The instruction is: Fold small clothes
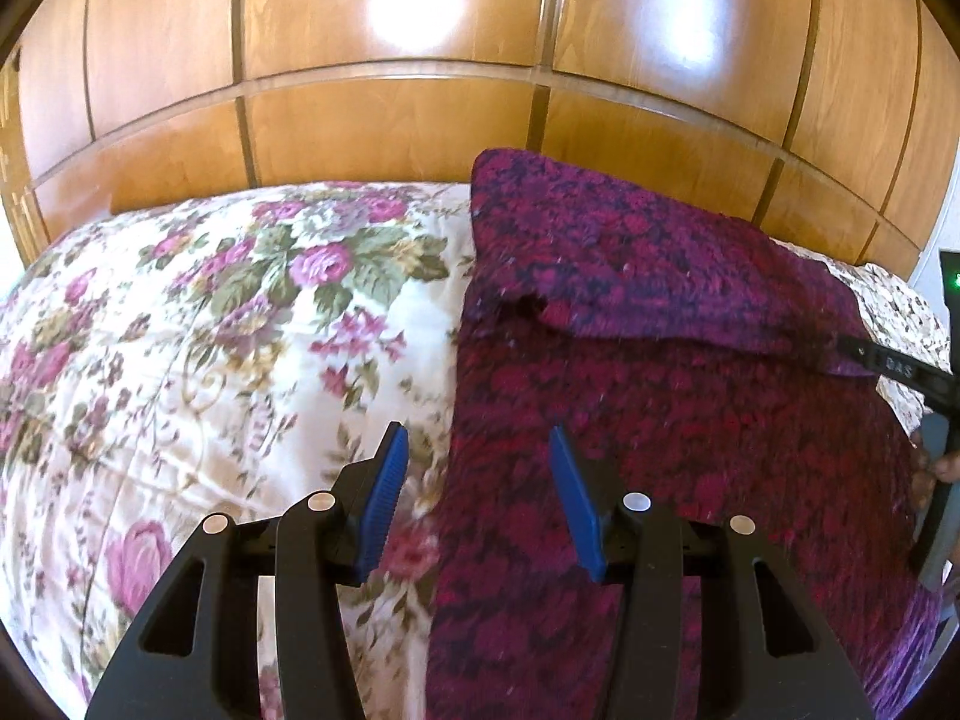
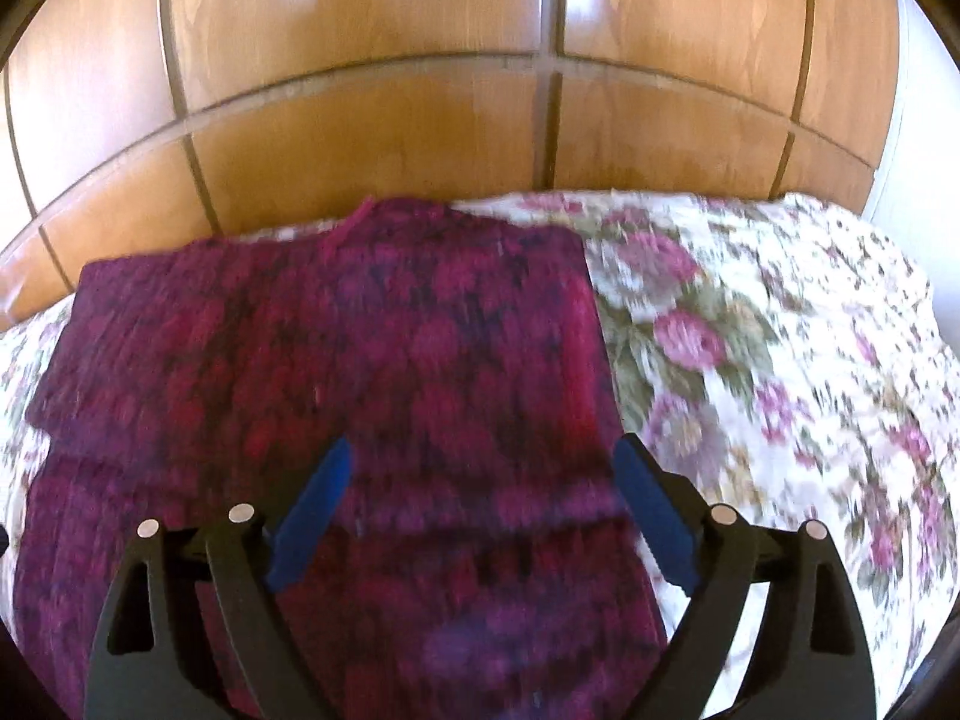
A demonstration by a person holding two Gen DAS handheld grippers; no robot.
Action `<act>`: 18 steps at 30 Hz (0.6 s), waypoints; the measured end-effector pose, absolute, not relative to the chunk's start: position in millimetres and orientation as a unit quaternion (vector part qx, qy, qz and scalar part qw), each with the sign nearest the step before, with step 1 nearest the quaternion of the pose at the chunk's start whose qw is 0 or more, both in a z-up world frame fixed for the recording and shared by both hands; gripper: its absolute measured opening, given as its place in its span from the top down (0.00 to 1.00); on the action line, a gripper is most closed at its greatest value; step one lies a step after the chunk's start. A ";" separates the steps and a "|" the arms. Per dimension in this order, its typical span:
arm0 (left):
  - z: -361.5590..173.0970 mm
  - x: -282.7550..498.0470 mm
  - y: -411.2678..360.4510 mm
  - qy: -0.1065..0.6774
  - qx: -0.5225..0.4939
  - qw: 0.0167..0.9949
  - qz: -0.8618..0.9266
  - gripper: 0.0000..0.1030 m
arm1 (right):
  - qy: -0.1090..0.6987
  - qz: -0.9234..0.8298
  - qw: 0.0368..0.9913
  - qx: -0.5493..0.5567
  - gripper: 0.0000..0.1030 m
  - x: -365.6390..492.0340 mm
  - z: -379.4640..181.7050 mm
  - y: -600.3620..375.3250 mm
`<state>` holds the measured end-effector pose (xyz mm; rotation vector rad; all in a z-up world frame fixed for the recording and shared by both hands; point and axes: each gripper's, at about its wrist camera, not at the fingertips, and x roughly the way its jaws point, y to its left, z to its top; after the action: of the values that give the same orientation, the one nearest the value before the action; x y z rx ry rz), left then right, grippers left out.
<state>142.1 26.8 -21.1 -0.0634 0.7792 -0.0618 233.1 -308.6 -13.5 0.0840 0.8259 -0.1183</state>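
A purple and crimson knitted garment (image 1: 672, 408) lies on a floral bedspread (image 1: 228, 330), with its far part folded over onto itself. My left gripper (image 1: 480, 444) is open and empty, hovering over the garment's left edge. The right gripper's black body (image 1: 918, 372) shows at the garment's right edge in this view. In the right wrist view the garment (image 2: 372, 372) fills the left and middle, and my right gripper (image 2: 483, 459) is open and empty above its near right part. The view is blurred.
A glossy wooden panelled headboard or wardrobe (image 1: 420, 120) stands right behind the bed. The floral bedspread (image 2: 780, 360) extends to the right of the garment. A pale wall (image 2: 924, 168) shows at the far right.
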 end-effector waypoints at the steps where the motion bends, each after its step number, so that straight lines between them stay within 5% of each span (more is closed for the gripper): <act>1: -22.8 139.1 28.0 0.381 -0.031 0.923 -0.030 0.53 | 0.410 -0.056 0.909 0.044 0.13 227.0 -17.0 -311.7; 18: -47.1 96.4 40.4 0.406 -0.034 0.912 -0.036 0.53 | 0.458 -0.026 0.883 0.096 0.09 143.8 -44.0 -331.2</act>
<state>96.4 40.4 -47.1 -0.0692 0.8375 -0.0736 143.8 -331.2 -44.0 0.2007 0.9530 -0.0540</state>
